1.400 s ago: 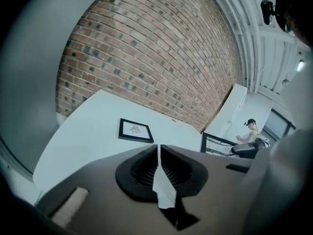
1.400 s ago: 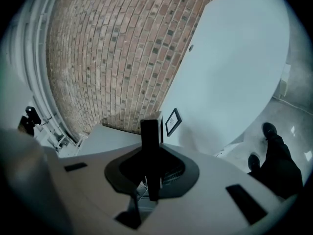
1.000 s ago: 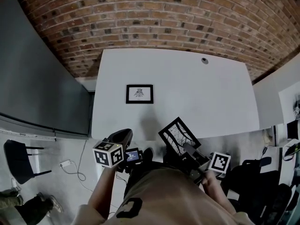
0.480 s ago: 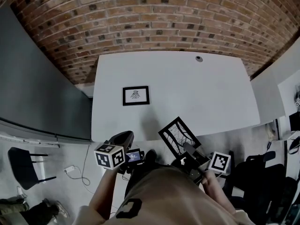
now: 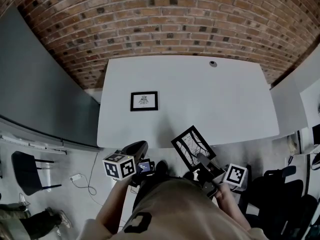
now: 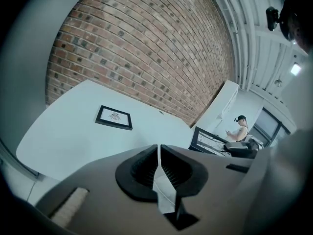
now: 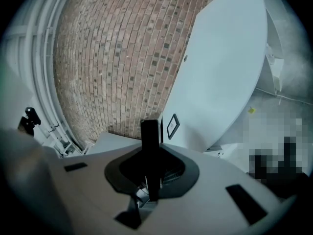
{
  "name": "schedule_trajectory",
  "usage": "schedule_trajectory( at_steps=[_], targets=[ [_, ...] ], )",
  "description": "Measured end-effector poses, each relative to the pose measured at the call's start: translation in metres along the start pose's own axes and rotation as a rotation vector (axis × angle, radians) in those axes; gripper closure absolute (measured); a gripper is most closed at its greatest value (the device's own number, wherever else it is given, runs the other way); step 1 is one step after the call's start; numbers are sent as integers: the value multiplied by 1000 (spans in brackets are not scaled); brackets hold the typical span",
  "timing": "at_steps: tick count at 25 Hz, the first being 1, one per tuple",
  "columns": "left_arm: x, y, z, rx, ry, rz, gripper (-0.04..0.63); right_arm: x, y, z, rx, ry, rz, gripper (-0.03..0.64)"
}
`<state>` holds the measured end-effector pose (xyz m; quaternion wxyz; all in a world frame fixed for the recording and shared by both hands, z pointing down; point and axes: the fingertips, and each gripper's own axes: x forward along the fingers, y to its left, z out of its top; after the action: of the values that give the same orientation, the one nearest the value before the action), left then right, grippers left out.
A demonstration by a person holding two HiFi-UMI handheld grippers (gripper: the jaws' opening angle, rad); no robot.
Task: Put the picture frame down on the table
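Note:
A black picture frame point(image 5: 192, 146) with a branch drawing is gripped at its lower edge by my right gripper point(image 5: 201, 159), which is shut on it. It hangs tilted in the air over the near edge of the white table point(image 5: 220, 99). In the right gripper view the frame's black edge point(image 7: 149, 136) stands upright between the jaws. My left gripper point(image 5: 140, 147) is shut and empty, left of the held frame and just short of the table edge. Its closed jaws point(image 6: 158, 155) point across the table, and the held frame point(image 6: 211, 141) shows to their right.
A second small black frame point(image 5: 144, 100) lies flat on the table's left half, also seen as the flat frame point(image 6: 114, 117) and as the flat frame point(image 7: 172, 126). A brick wall point(image 5: 165, 19) backs the table. A dark panel point(image 5: 35, 94) stands at left; a small round fitting point(image 5: 213, 63) sits at the far edge.
Both grippers have shifted a little towards the table's near edge, the right one carrying the frame along. Both stay shut.

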<state>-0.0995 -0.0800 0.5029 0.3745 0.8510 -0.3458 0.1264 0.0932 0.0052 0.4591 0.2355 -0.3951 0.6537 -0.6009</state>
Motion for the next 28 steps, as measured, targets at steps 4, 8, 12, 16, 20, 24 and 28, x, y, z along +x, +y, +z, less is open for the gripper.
schedule_trajectory(
  at_steps=[4, 8, 12, 16, 20, 24, 28],
  targets=[
    [4, -19, -12, 5, 16, 9, 577, -18, -4, 5, 21, -10, 8, 589],
    [8, -36, -15, 21, 16, 16, 577, -34, -9, 12, 24, -18, 21, 589],
    [10, -55, -19, 35, 14, 15, 577, -48, -12, 19, 22, -24, 29, 589],
    [6, -66, -21, 39, 7, 30, 577, -57, -11, 25, 18, -16, 35, 589],
    [9, -71, -18, 46, -9, 42, 577, -67, -11, 32, 18, -23, 44, 589],
    [9, -72, -20, 38, -17, 51, 577, -73, -13, 36, 30, -37, 57, 589],
    [13, -77, -23, 37, -7, 37, 577, -76, -12, 41, 28, -51, 73, 589]
  ],
)
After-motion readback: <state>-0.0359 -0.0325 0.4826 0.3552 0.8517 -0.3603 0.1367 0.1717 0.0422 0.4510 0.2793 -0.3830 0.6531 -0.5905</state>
